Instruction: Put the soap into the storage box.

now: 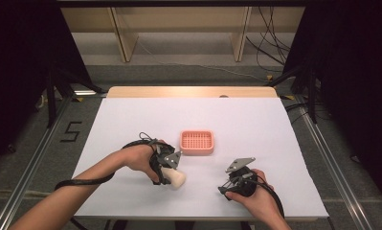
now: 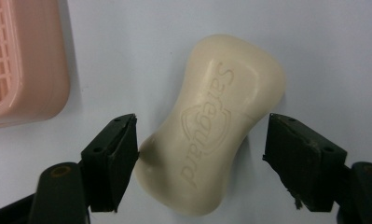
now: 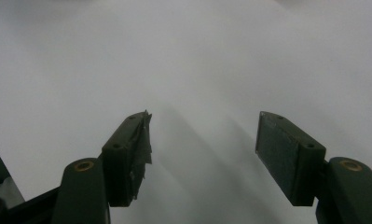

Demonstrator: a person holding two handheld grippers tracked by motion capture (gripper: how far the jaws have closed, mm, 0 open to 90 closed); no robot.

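Observation:
A cream bar of soap (image 2: pixel 211 135), stamped "Safeguard", lies flat on the white table between the jaws of my left gripper (image 2: pixel 202 135). That gripper is open: its left jaw is at the soap's edge and its right jaw stands a little apart from it. In the high view the soap (image 1: pixel 177 178) sticks out below my left gripper (image 1: pixel 168 170). A pink soap dish (image 1: pixel 196 142) with a slatted insert sits just beyond, its corner (image 2: pixel 30 70) close to the left jaw. My right gripper (image 3: pixel 202 135) is open over bare table, nothing between its jaws; from above, this right gripper (image 1: pixel 225 188) is at the front right.
The white table top (image 1: pixel 255 124) stretches wide behind and to the right of the dish. Its front edge runs just below both hands. Wooden shelving legs (image 1: pixel 124 38) and cables (image 1: pixel 270 43) lie on the floor beyond the table.

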